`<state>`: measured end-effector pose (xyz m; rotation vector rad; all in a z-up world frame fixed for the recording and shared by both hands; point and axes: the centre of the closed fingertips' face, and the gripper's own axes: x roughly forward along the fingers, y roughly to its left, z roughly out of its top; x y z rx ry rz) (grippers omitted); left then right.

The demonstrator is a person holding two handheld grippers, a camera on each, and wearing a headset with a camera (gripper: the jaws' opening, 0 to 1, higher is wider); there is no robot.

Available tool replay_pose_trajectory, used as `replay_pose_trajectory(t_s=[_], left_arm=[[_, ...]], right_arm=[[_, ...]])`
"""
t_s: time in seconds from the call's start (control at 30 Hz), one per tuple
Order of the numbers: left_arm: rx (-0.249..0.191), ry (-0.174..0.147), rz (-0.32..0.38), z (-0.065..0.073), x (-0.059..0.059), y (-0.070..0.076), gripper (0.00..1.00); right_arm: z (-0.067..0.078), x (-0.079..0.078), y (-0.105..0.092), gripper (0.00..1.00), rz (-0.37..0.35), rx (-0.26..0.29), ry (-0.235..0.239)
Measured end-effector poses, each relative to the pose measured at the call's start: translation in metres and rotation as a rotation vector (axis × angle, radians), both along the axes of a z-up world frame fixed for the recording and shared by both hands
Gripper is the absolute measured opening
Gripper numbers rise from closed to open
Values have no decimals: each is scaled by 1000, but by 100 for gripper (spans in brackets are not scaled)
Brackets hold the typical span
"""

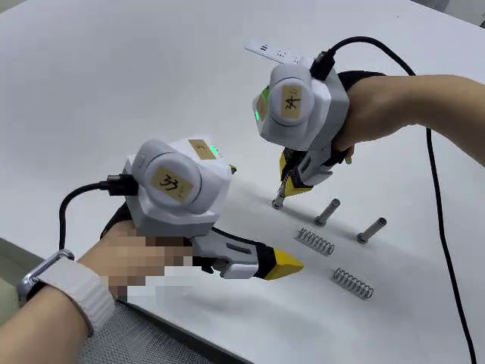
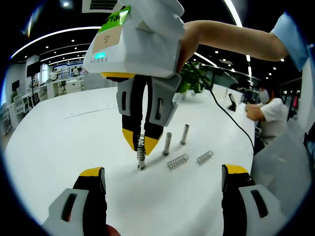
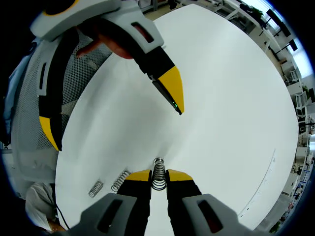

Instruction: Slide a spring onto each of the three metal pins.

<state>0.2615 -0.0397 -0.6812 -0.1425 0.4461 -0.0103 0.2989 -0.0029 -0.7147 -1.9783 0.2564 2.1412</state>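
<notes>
Pinching a spring (image 3: 158,175) between narrow jaws, we are holding the right gripper (image 1: 290,186) nose-down over the first pin (image 2: 141,163), so that the coil lines up with the upright shaft (its lowest turns seem to be meeting the pin's tip, though we cannot be sure). In the head view, a second pin (image 1: 327,212) and a third pin (image 1: 371,230) are standing bare at four o'clock from it. One loose spring (image 1: 314,241) and another loose spring (image 1: 352,283) are lying toward five o'clock on the white table (image 1: 114,76). We are resting the left gripper (image 1: 279,264), jaws wide and empty, at seven o'clock, probably to leave the approach clear.
</notes>
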Motion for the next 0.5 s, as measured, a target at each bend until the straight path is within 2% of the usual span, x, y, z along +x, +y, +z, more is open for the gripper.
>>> replay_pose_trajectory(t_s=[0.33, 0.5], left_arm=[[-1, 1, -5, 0, 0, -1, 100], [-2, 2, -9, -1, -1, -2, 100]], right_arm=[[-17, 0, 2, 13, -1, -11, -8], [-20, 1, 2, 13, -5, -13, -8]])
